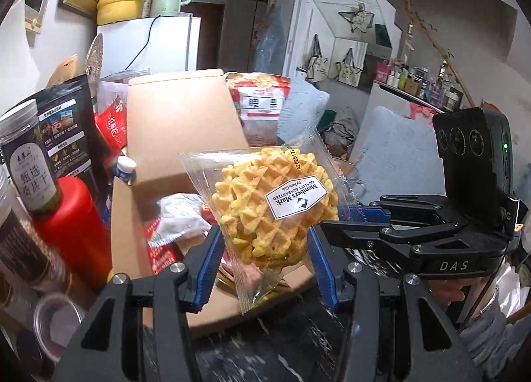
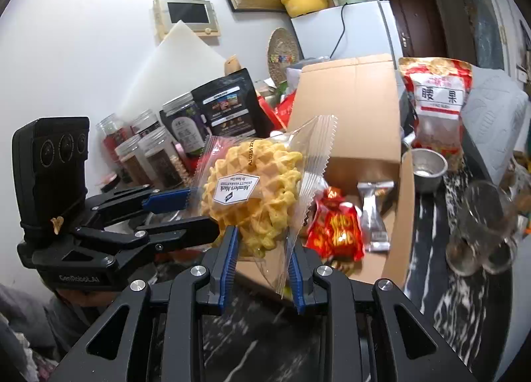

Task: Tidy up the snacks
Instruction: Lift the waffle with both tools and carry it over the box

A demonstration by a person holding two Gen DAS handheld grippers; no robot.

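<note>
A waffle in a clear wrapper [image 1: 275,202] with a white label hangs above an open cardboard box [image 1: 172,123]. My left gripper [image 1: 265,236] is shut across the waffle's lower part, one blue pad on each side. My right gripper [image 1: 345,217] reaches in from the right and pinches the wrapper's edge. In the right wrist view the waffle packet [image 2: 255,189] sits between my right gripper's [image 2: 264,239] nearly closed pads, with the left gripper [image 2: 202,211] clamped on it from the left. Inside the box [image 2: 348,110] lie a red snack packet [image 2: 335,229] and a silver packet [image 2: 375,212].
Left of the box stand a red bottle [image 1: 73,236], lidded jars [image 2: 149,159] and a black pouch [image 2: 229,106]. A red cashew bag [image 2: 438,106] leans at the box's right, with a metal cup [image 2: 424,166] and drinking glasses [image 2: 481,226] on the dark marble tabletop [image 2: 431,282].
</note>
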